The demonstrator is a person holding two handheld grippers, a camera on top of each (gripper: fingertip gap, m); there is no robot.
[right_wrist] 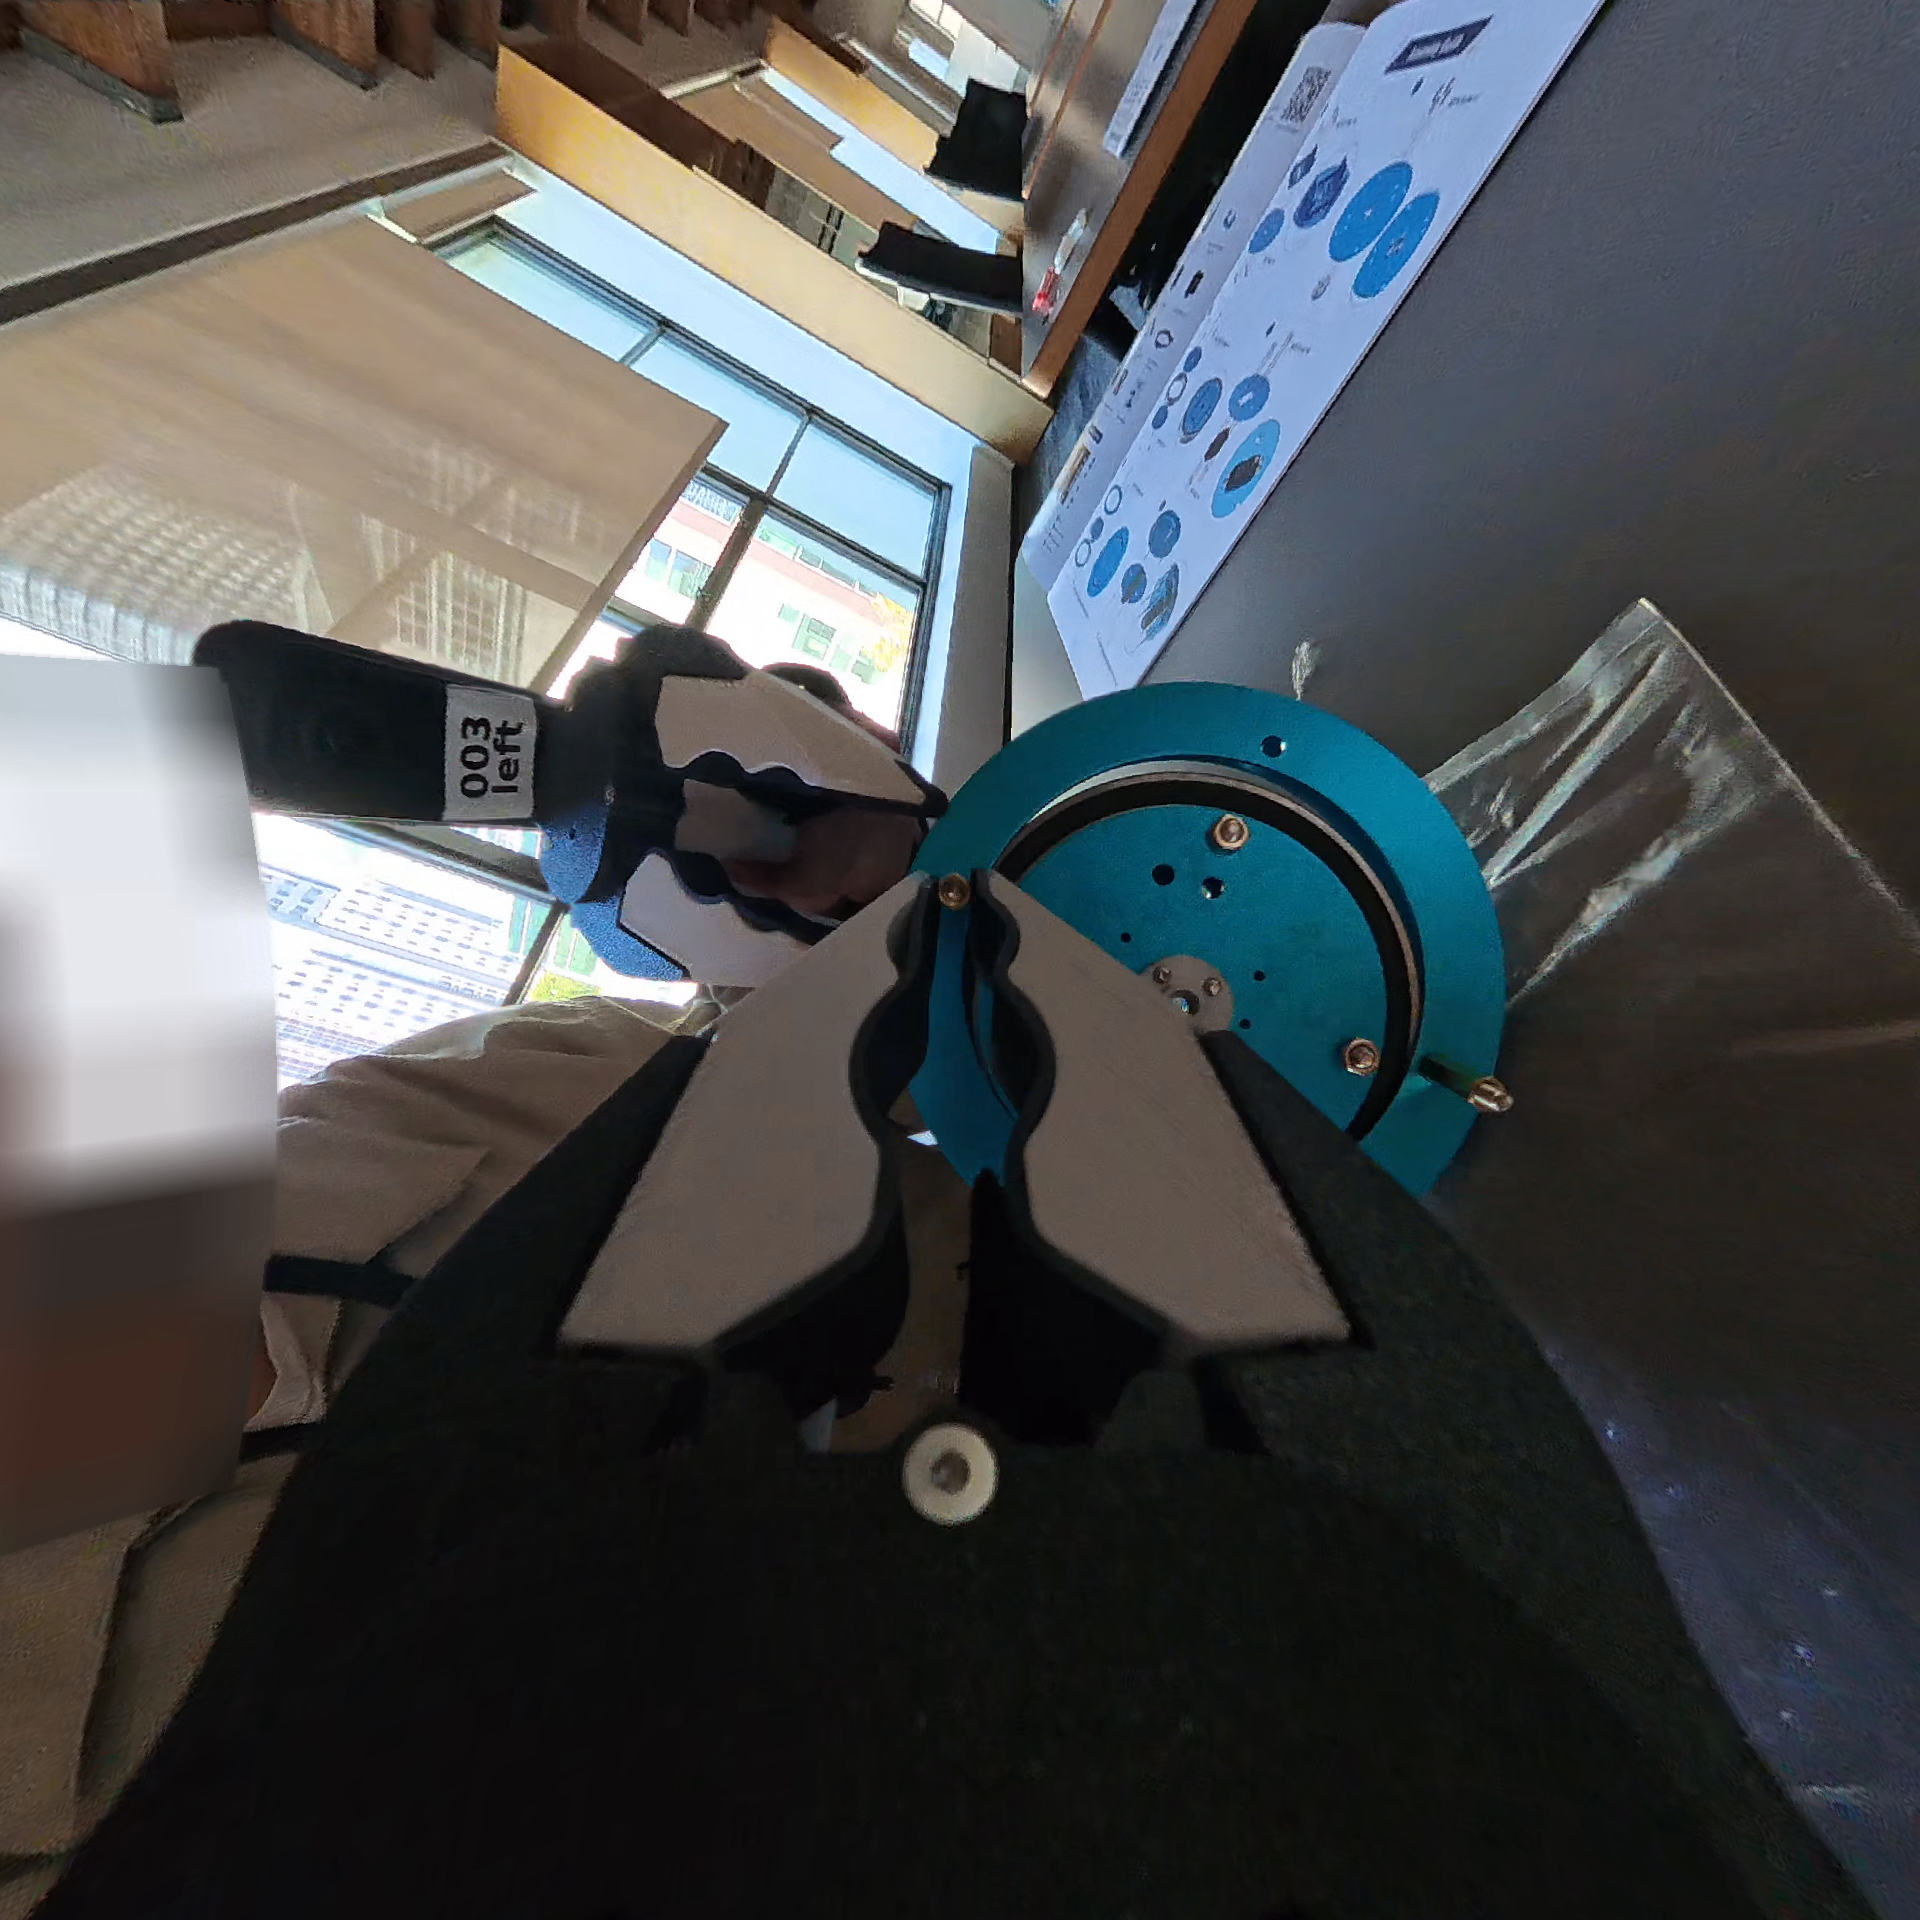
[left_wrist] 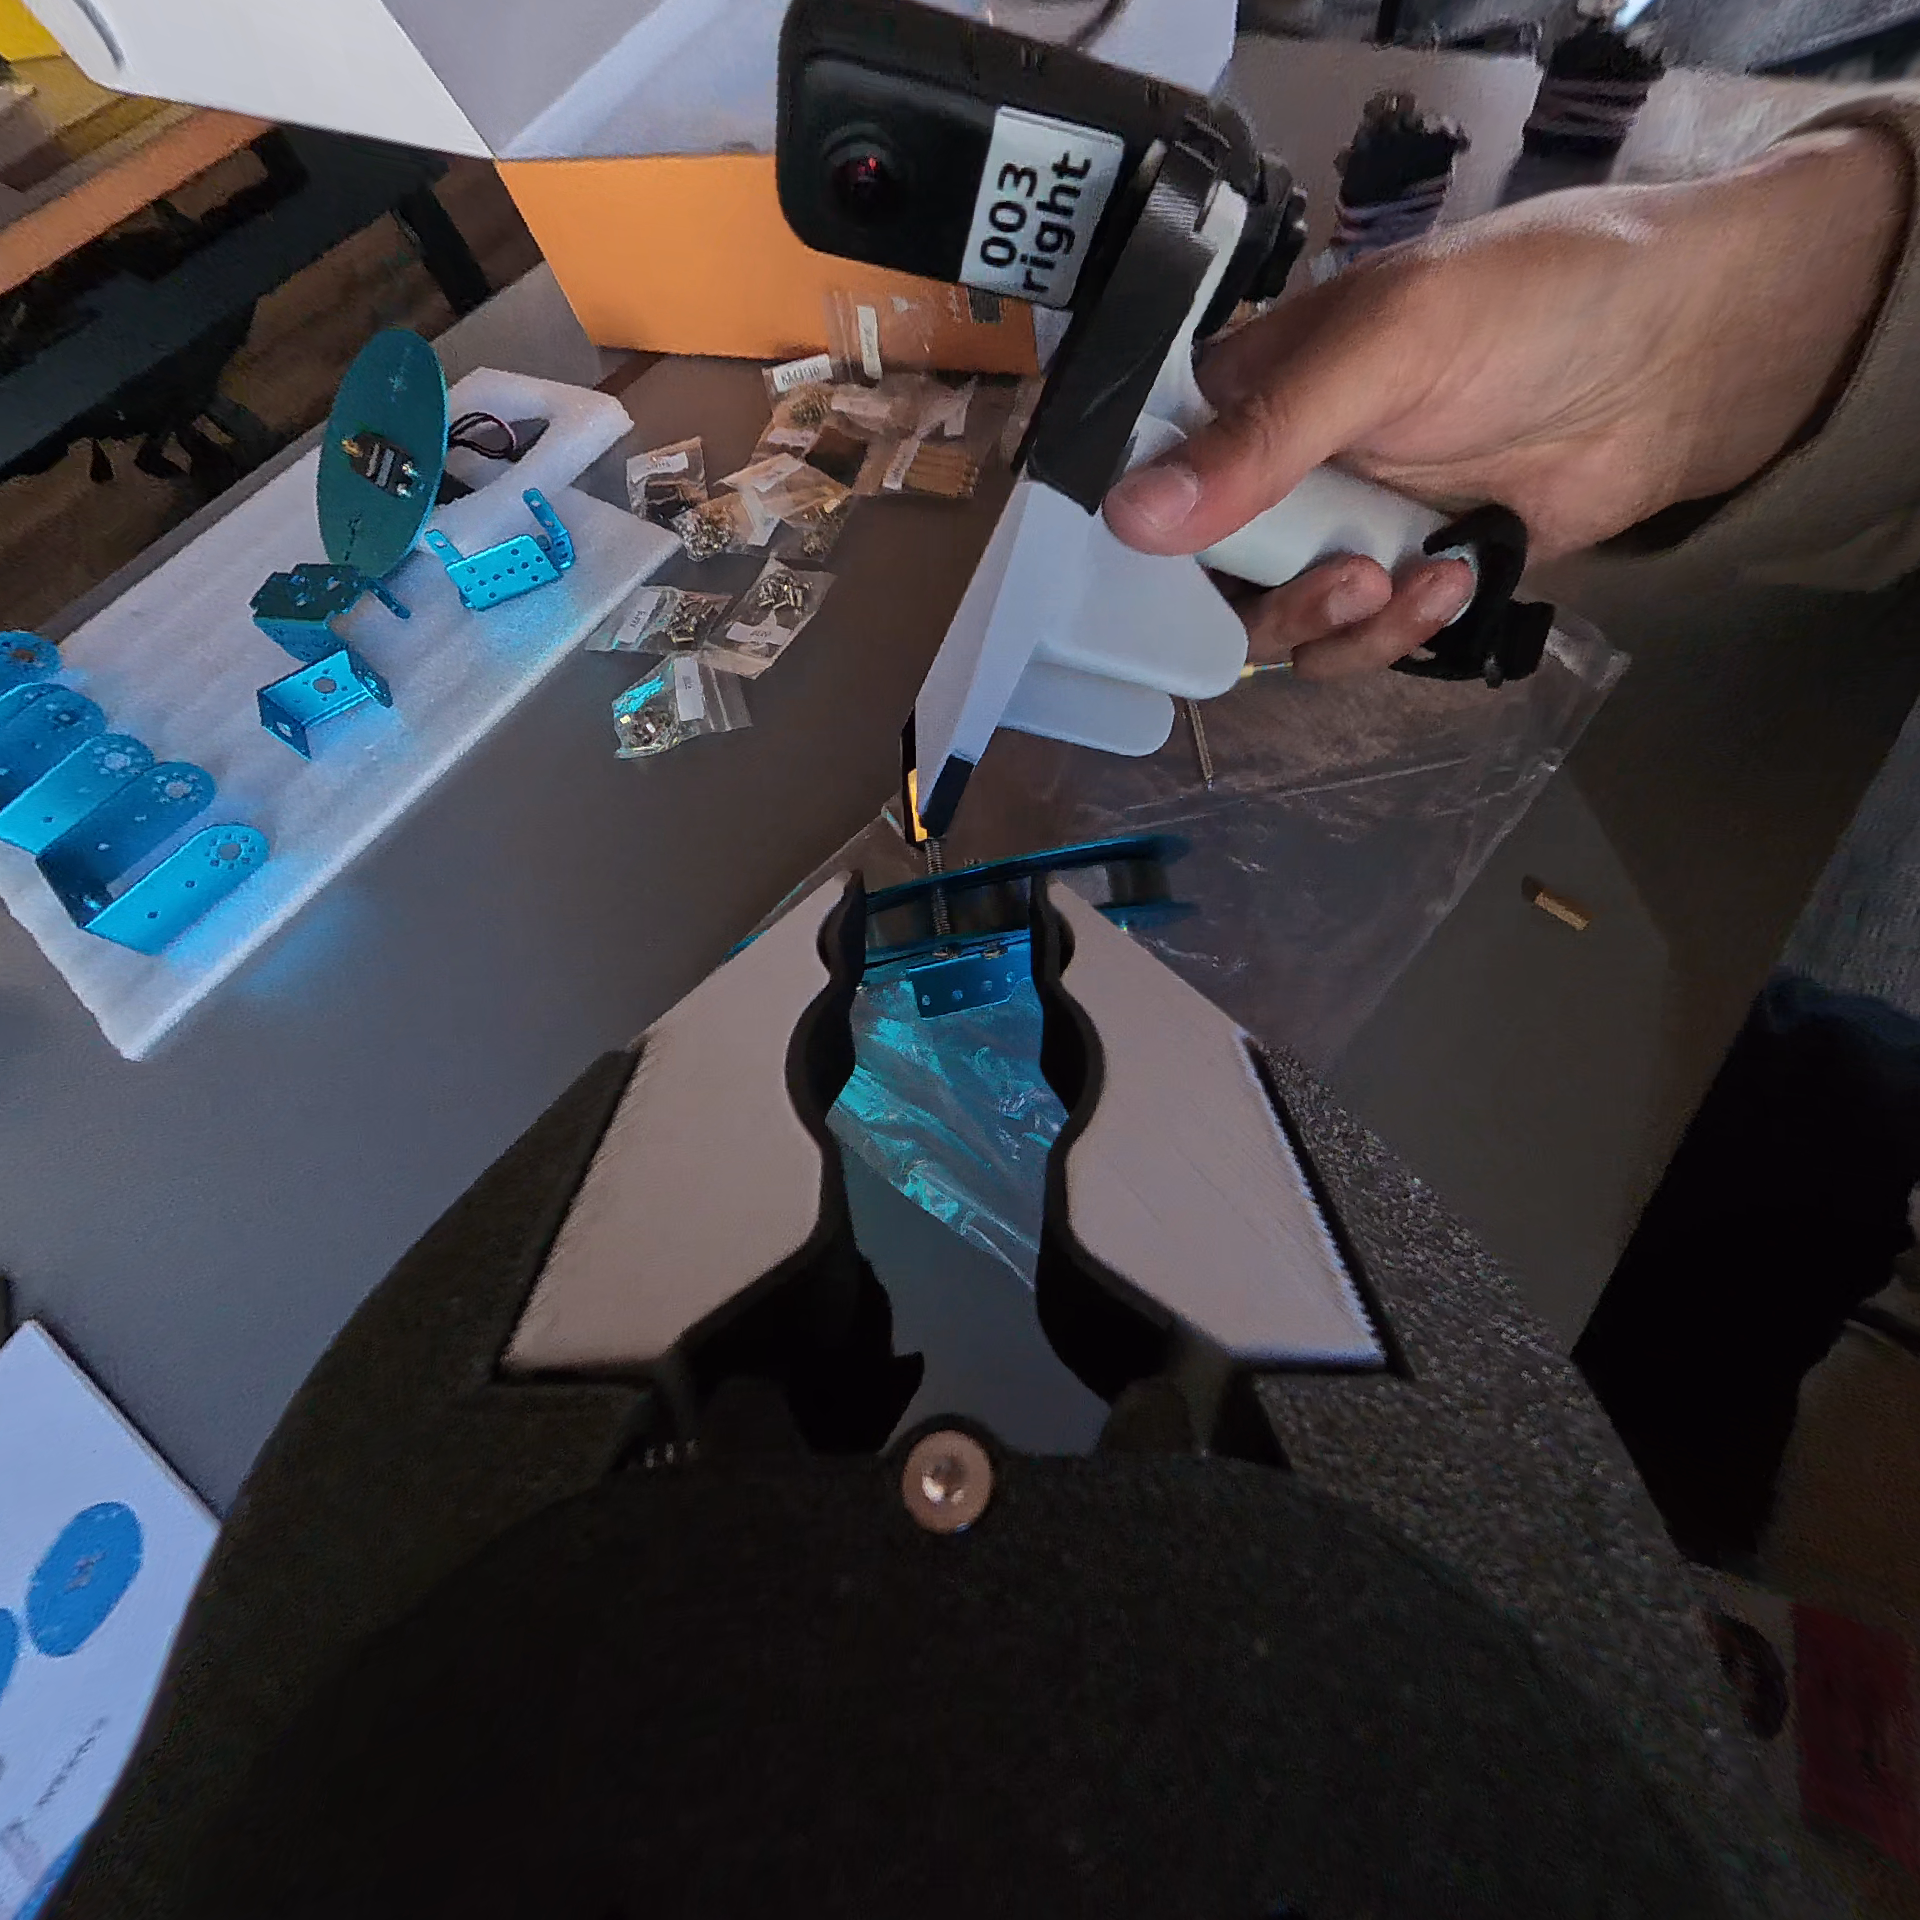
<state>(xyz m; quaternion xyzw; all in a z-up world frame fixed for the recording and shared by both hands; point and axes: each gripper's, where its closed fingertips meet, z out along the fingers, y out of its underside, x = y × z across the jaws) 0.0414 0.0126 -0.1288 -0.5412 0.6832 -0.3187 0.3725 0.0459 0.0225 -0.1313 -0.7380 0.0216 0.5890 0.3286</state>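
- Gripping the blue disc assembly (left_wrist: 971, 906) by its rim, the left gripper (left_wrist: 951, 904) has its jaws drawn narrow around the stacked plates. The assembly sits at 12 o'clock of its fingers, over a clear plastic bag (left_wrist: 1351, 831).
- The right gripper (right_wrist: 951, 894), held by a hand (left_wrist: 1455, 416), comes down from 1 o'clock in the left wrist view. Its jaws are nearly closed on a brass screw (right_wrist: 954, 890), whose threaded shank reaches into the assembly's edge.
- On the disc face in the right wrist view, two brass fasteners (right_wrist: 1231, 828) are already seated, at 12 and 4 o'clock of the hub. A brass standoff (right_wrist: 1491, 1093) juts from the rim at 4 o'clock.
- By my reading, the pinched screw is only partly in; how deep, I cannot tell.
- Loose parts remain at 10 o'clock in the left wrist view: blue brackets (left_wrist: 114, 790) on a foam sheet (left_wrist: 208, 966), a second blue disc (left_wrist: 382, 457) standing upright, and small bags of hardware (left_wrist: 727, 520).
- One loose brass spacer (left_wrist: 1555, 902) lies at 3 o'clock, apart from the bag.
- An instruction sheet (right_wrist: 1299, 312) lies at 1 o'clock in the right wrist view.
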